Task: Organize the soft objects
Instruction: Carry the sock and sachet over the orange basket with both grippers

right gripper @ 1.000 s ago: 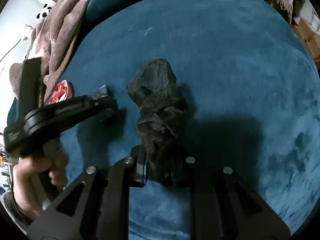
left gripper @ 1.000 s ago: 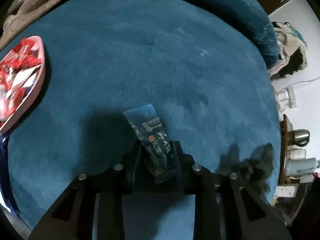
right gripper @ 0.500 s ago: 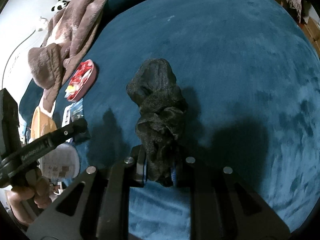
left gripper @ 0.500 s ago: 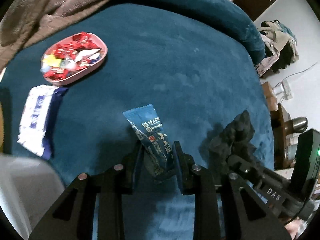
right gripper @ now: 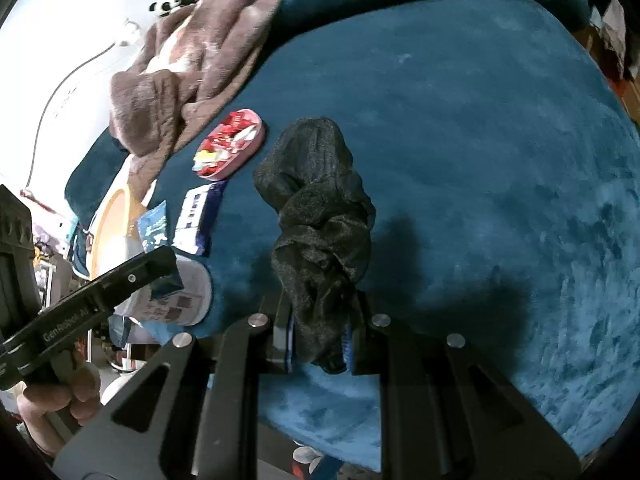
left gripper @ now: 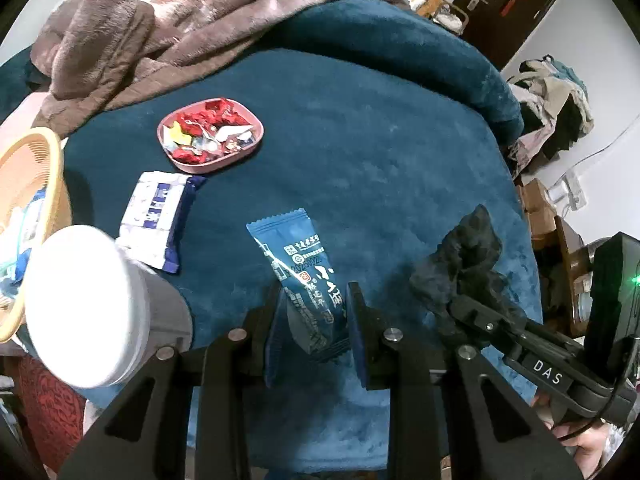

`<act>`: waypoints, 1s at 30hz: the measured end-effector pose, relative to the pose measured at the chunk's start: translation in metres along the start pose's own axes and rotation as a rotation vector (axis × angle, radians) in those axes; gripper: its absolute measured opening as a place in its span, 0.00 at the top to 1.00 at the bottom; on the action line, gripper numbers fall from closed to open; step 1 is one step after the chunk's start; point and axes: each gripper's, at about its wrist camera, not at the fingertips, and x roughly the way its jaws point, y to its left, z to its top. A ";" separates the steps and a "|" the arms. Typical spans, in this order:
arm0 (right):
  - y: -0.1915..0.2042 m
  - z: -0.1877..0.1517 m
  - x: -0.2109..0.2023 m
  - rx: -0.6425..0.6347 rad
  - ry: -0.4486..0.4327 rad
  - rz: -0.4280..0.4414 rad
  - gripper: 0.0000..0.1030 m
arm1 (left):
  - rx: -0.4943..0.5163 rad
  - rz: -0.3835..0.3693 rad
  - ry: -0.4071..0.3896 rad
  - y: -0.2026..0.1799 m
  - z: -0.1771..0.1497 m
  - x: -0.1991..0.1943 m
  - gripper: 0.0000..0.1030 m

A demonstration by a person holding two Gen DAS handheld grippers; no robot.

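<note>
Above a blue plush bed [left gripper: 400, 160], we carry two soft things at once: the left gripper [left gripper: 316, 320] has its jaws clamped on the lower end of a blue snack packet [left gripper: 298, 276], and the right gripper [right gripper: 318, 332] has its jaws pinched tight on a bunched dark sock [right gripper: 316, 216], most of which flops forward of the pads. Both loads hang clear of the bed, with the sock close to the packet's right side in the left wrist view. The likeliest trouble, as we judge it, is a slip: the packet is slick film held only near one end, so a quick swing could let it twist out between the pads, and the sock's loose bulk could snag or drag on the plush if we dip too low. To the left lie a pink tray of wrapped sweets [left gripper: 256, 148], a white and blue packet [left gripper: 158, 216], a white-lidded tub [left gripper: 84, 304] and an orange basket [left gripper: 44, 152], crowded together; a careless pass there could knock the tub or sweep sweets off the tray. With both grippers near each other, we also risk the two tools colliding, or one load landing in the wrong place.
</note>
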 end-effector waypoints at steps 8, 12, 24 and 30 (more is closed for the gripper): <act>0.047 0.000 -0.012 -0.096 -0.019 0.039 0.83 | -0.025 -0.002 -0.072 0.018 -0.010 -0.044 0.71; 0.074 0.002 -0.013 -0.149 -0.024 0.063 0.83 | -0.043 0.021 -0.119 0.032 -0.014 -0.068 0.71; 0.151 0.002 -0.001 -0.294 -0.015 0.124 0.83 | -0.154 0.093 -0.232 0.098 -0.026 -0.125 0.71; 0.185 0.001 0.010 -0.353 0.001 0.153 0.83 | -0.209 0.126 -0.255 0.126 -0.031 -0.139 0.71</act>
